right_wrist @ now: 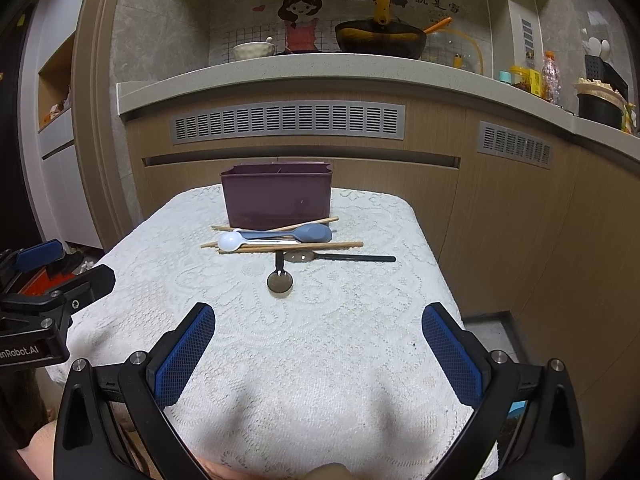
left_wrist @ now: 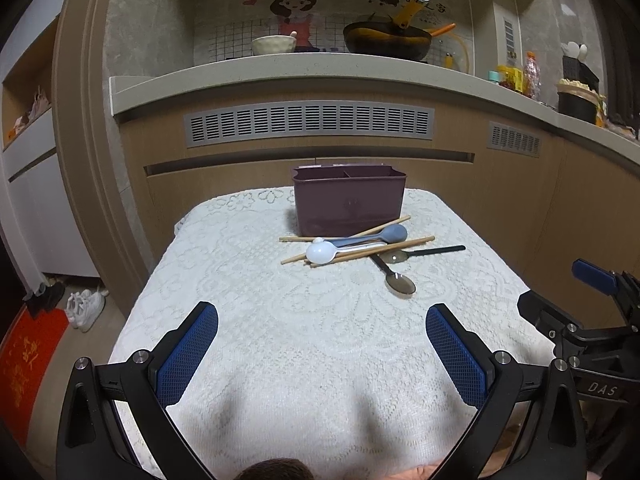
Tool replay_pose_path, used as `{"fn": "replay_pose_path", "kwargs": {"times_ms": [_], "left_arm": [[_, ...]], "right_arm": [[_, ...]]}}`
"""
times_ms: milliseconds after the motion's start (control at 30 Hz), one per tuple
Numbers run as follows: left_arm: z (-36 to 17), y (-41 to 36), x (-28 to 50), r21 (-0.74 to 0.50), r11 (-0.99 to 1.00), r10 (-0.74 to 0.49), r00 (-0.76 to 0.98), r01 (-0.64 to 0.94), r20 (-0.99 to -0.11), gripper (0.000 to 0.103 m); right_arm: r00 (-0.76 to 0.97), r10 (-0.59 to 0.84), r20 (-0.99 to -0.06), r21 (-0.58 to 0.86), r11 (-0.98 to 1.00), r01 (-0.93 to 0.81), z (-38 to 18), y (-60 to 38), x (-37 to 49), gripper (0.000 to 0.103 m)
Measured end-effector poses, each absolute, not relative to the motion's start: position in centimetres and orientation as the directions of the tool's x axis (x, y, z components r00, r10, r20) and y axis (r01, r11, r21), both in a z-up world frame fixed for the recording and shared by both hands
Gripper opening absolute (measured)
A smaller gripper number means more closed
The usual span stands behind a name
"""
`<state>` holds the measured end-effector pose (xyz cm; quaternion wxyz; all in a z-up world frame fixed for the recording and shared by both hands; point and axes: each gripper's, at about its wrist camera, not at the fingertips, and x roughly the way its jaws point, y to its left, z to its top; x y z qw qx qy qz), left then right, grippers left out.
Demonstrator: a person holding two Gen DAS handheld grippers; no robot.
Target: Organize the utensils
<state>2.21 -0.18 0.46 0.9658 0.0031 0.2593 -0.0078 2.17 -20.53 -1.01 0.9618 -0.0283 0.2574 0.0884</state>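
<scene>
Both the left gripper [left_wrist: 322,320] and right gripper [right_wrist: 319,318] are hovering spread and empty, while the light, stiff, slippery utensils [right_wrist: 280,240] are lying tangled at twelve o'clock before the caddy [right_wrist: 277,194] (handles looking the surest hold).

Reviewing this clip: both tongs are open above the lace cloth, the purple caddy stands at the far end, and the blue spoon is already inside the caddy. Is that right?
Not quite. The blue spoon is not inside the purple caddy; it lies on the lace cloth in front of it, in the pile with the chopsticks and white spoon, as the right wrist view shows. The left tongs and right tongs are open.
</scene>
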Motion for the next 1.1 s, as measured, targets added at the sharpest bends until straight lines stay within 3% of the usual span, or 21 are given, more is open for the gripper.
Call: {"fn": "replay_pose_path", "kwargs": {"times_ms": [367, 633, 900, 1100], "left_arm": [[0.3, 0.2, 9.5, 0.073, 0.995, -0.023, 0.846, 0.073, -0.532, 0.103], [-0.2, 2.0, 17.0, 0.045, 0.983, -0.116, 0.797, 0.177, -0.592, 0.103], [-2.2, 6.1, 21.1, -0.007, 0.995, -0.080, 0.788, 0.096, -0.611, 0.103], [-3.7, 7.5, 22.1, -0.015, 0.997, -0.069, 0.781, 0.076, -0.621, 0.103]], "right_arm": [[0.848, 0.139, -0.511, -0.072, 0.976, -0.203, 0.1, -19.5, 8.0, 0.103], [0.783, 0.177, -0.597, -0.067, 0.961, -0.269, -1.4, -17.8, 15.7, 0.103], [0.663, 0.214, -0.718, 0.062, 0.967, -0.245, -5.8, -16.1, 25.2, 0.103], [0.648, 0.169, -0.742, 0.035, 0.976, -0.214, -8.1, -13.6, 29.1, 0.102]]}}
